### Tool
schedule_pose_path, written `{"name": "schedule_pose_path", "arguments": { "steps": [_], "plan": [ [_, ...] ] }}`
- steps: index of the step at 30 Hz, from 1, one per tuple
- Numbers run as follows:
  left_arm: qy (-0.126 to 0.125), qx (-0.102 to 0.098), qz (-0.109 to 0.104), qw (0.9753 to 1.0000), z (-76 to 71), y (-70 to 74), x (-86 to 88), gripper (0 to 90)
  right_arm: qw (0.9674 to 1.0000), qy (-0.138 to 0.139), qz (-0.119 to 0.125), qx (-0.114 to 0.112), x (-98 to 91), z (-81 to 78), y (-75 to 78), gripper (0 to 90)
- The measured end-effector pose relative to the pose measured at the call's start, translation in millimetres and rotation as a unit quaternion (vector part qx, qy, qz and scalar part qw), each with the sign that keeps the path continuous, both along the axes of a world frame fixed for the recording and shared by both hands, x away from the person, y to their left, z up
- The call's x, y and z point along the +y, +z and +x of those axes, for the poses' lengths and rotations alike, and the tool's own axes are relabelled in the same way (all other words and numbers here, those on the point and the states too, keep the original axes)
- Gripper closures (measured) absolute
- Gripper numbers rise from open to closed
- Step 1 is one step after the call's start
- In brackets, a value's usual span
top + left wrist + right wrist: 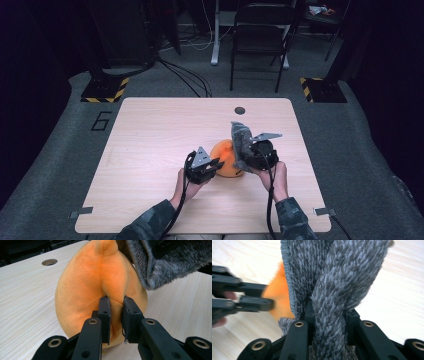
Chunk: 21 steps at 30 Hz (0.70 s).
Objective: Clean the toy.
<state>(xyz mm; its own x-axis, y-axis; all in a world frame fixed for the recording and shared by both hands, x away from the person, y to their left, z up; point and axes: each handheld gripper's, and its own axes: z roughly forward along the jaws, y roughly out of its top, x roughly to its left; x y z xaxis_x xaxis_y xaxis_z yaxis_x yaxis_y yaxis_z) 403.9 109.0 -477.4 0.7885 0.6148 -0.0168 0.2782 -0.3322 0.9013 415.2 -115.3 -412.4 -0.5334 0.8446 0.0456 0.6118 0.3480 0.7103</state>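
The left hand-held gripper [116,320] is pinching a fold of the orange plush toy [95,287] on the worktop [150,145], while the right hand-held gripper [329,322] is clamping the grey furry cloth [337,277], seemingly draped against the toy.

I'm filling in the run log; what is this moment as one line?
left gripper: shut on orange plush | right gripper: shut on grey furry cloth, held above plush | table: plush resting on it
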Motion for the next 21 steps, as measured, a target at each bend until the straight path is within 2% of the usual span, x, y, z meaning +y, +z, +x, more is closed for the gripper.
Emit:
{"name": "schedule_pose_path", "arguments": {
  "steps": [1, 3, 4, 9, 11, 17, 20, 21],
  "plan": [
    [-0.005, 0.001, 0.005, 1.0000, 0.4, 0.3, 0.8, 78.3, 0.9999, 0.003, -0.013, 0.001, 3.8, -0.4, -2.7, 70.8],
    [-0.002, 0.000, 0.002, 1.0000, 0.6, -0.3, -0.2, 78.0, 0.9994, -0.002, -0.035, 0.004, 6.0, 0.9, -10.8, 70.7],
    [-0.003, 0.000, 0.002, 1.0000, 0.8, -0.4, -0.5, 78.0, 0.9992, -0.005, -0.039, 0.008, 4.2, 2.6, -15.0, 70.7],
    [-0.002, 0.001, -0.002, 1.0000, 1.7, -1.1, 0.0, 77.8, 0.9985, -0.023, -0.027, 0.042, -10.5, 10.8, -33.3, 70.8],
    [-0.002, 0.000, 0.000, 1.0000, 1.2, -1.1, -0.3, 77.9, 0.9974, -0.028, -0.040, 0.053, -13.7, 13.8, -41.1, 70.8],
    [-0.003, 0.000, -0.001, 1.0000, 1.5, -1.3, -0.4, 77.8, 0.9938, -0.044, -0.056, 0.085, -21.4, 19.3, -60.2, 70.8],
    [-0.001, 0.001, -0.004, 1.0000, 1.8, -1.5, 0.2, 77.8, 0.9897, -0.050, -0.075, 0.112, -23.3, 23.1, -75.6, 70.4],
    [-0.001, 0.000, -0.003, 1.0000, 2.0, -1.2, 0.7, 77.8, 0.9895, -0.049, -0.078, 0.112, -23.9, 24.0, -81.8, 70.1]
  ]
}}
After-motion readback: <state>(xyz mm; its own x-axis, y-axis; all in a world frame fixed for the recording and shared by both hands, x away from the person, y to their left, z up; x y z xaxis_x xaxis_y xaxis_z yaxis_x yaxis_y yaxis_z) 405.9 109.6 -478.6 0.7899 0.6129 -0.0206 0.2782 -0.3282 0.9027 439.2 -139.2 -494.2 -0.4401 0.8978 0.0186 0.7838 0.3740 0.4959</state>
